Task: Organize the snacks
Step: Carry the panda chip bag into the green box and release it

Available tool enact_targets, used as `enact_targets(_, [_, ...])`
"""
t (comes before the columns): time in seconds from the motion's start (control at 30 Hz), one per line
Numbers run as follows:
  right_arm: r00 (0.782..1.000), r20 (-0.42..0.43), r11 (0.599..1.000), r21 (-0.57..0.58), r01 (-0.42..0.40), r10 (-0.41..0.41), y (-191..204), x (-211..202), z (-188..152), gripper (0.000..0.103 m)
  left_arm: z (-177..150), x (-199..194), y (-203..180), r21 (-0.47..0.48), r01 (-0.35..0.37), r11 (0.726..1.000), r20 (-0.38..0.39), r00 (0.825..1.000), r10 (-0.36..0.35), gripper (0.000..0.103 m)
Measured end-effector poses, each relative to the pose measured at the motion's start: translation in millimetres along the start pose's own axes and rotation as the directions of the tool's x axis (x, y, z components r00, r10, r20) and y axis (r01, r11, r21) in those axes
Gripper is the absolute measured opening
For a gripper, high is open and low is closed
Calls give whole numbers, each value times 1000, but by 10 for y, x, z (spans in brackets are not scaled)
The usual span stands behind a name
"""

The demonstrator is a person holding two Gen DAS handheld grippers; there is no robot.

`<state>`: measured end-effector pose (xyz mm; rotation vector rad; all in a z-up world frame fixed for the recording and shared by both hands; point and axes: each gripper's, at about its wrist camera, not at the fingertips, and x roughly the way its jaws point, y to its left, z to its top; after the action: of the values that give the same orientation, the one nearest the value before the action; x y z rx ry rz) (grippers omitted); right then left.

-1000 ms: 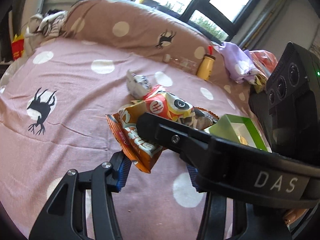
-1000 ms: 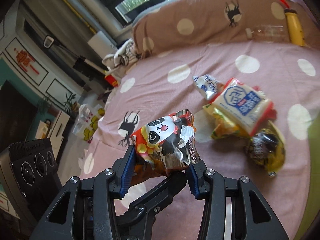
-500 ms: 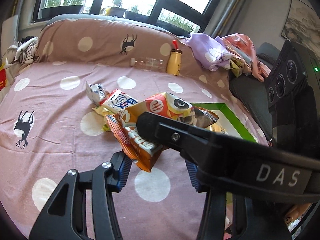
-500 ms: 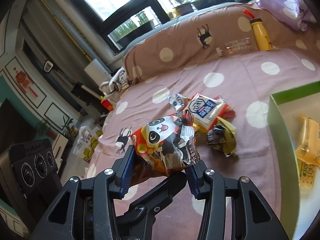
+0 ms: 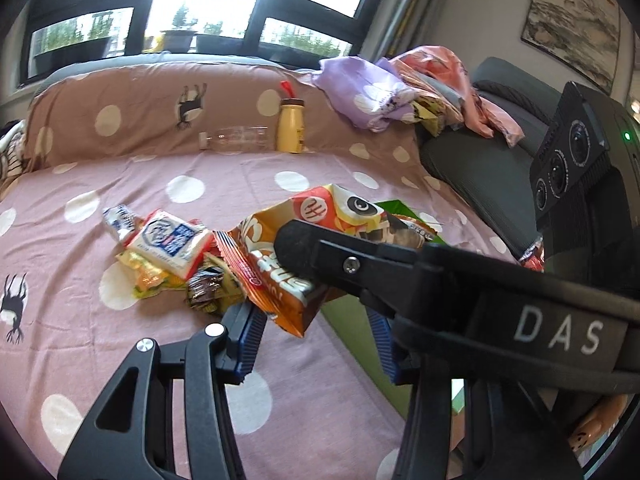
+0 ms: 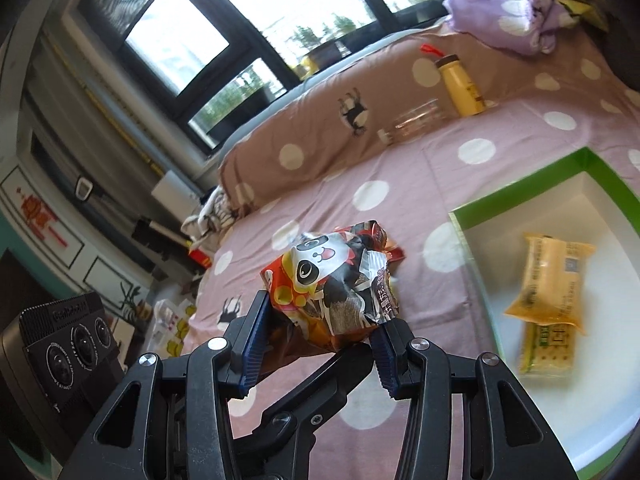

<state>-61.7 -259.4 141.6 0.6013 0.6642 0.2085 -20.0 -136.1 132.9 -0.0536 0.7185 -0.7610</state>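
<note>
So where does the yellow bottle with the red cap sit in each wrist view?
Left wrist: yellow bottle upper centre, upright against the brown spotted bolster.
Right wrist: it is upper right, against the same bolster.
Shared landmark: the clear bottle lying beside it.

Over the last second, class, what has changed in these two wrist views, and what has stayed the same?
Both grippers swung with their packets from the snack pile toward the green box, which has come into the right wrist view with two yellow packets inside. Unchanged: the left gripper grips the orange packet, the right gripper the panda packet; the pile and yellow bottle lie as before.
</note>
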Motion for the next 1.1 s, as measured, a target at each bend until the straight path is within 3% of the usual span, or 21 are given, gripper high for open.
enact_targets(0.47, [984, 98, 975, 181, 126, -145, -739, -458, 99, 49, 107, 595, -667, 116, 148, 982, -98, 986, -137, 47])
enact_targets(0.9, [957, 59, 919, 302, 255, -285, -1180, -585, 73, 49, 77, 1053, -963, 105, 276, 955, -242, 939, -244, 47])
enact_targets(1.1, [949, 31, 896, 342, 284, -313, -1329, -604, 46, 49, 42, 1188, -1045, 96, 299, 949, -287, 921, -261, 47])
